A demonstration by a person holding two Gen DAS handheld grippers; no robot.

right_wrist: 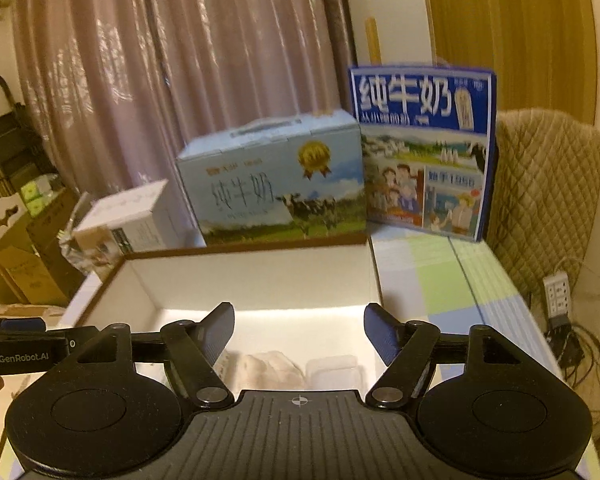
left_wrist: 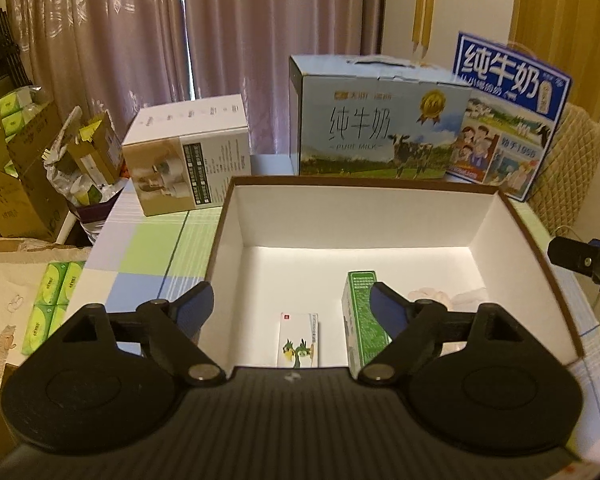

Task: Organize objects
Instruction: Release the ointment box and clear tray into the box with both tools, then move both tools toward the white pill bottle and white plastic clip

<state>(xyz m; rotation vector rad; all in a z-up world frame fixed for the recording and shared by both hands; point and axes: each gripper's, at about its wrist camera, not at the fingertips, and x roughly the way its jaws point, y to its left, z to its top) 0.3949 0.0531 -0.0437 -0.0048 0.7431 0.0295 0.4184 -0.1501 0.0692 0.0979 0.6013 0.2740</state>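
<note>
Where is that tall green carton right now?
In the left wrist view, the green carton stands upright inside the big open box, near its front edge, just right of the small white packet and partly behind the left claw.

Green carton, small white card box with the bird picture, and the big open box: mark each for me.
green carton (left_wrist: pixel 356 312), left wrist view, on its left side face.
white card box (left_wrist: pixel 298 338), left wrist view, on its printed front.
open box (left_wrist: pixel 356 216), left wrist view, on its white far inner wall.
</note>
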